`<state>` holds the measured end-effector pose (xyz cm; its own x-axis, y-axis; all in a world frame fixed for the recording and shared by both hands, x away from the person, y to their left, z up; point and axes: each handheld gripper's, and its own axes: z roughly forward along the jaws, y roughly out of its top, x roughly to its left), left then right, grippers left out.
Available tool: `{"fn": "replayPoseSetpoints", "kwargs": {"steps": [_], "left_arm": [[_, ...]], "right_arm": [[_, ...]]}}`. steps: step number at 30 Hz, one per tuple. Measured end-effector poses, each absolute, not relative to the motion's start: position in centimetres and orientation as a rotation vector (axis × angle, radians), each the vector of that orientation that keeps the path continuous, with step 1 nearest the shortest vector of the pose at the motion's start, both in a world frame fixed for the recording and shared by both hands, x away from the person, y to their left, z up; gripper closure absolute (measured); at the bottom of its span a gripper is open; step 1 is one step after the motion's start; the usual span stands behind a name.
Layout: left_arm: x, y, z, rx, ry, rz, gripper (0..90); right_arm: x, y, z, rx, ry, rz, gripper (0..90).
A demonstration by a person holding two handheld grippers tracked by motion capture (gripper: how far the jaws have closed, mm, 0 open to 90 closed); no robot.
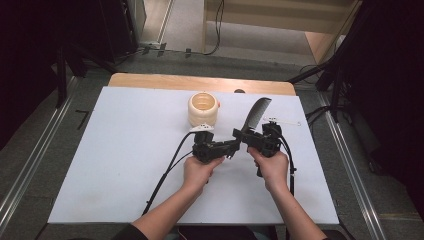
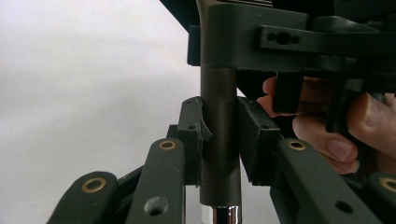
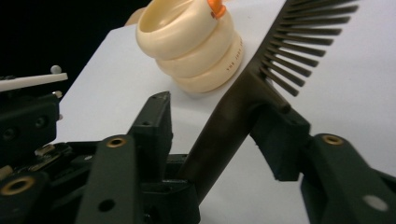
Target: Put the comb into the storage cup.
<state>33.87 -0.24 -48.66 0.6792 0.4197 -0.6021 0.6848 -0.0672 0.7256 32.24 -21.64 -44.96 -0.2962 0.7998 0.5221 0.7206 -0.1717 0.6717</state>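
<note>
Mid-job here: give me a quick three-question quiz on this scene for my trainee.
1. True or false: the left tool is clamped on the handle of the comb.
2. What stands near the comb? A) ribbed cream container B) blue mug C) glass bottle
3. Which end of the comb sticks out past the right tool?
Key: 1 true; 2 A; 3 the toothed end.

The comb (image 3: 261, 88) runs off the right gripper view's top edge (teeth included), its handle end hidden behind black gripper parts.
</note>
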Motion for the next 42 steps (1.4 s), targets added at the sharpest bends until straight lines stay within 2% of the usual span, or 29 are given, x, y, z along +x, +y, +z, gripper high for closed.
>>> {"fn": "replayPoseSetpoints", "kwargs": {"steps": [3,7,35,37,39,42], "left_arm": [[33.8,-0.2,-48.6,1.694,0.9,-0.273,72.8],[33.8,-0.3,-48.7,1.697,0.892,-0.268,72.8],[34.0,-0.2,-48.9,1.724,0.886,-0.344,71.6],[34.1,-0.1,-48.8,1.738,0.892,-0.342,68.0],[34.2,0.0,-48.8,1.751,0.899,-0.352,56.3],[34.3,0.3,-48.7,1.77,0.907,-0.369,46.6]], "right_arm": [[32.4,-21.9,-44.9,1.869,1.94,1.487,60.0],[32.6,-22.3,-45.0,1.92,1.939,1.517,63.5],[32.5,-22.5,-44.9,1.99,1.955,1.571,69.4],[32.5,-22.6,-44.9,1.994,1.95,1.574,69.7],[32.5,-22.8,-44.9,1.995,1.945,1.576,69.8],[32.5,-23.0,-44.9,1.994,1.938,1.567,69.9]]}}
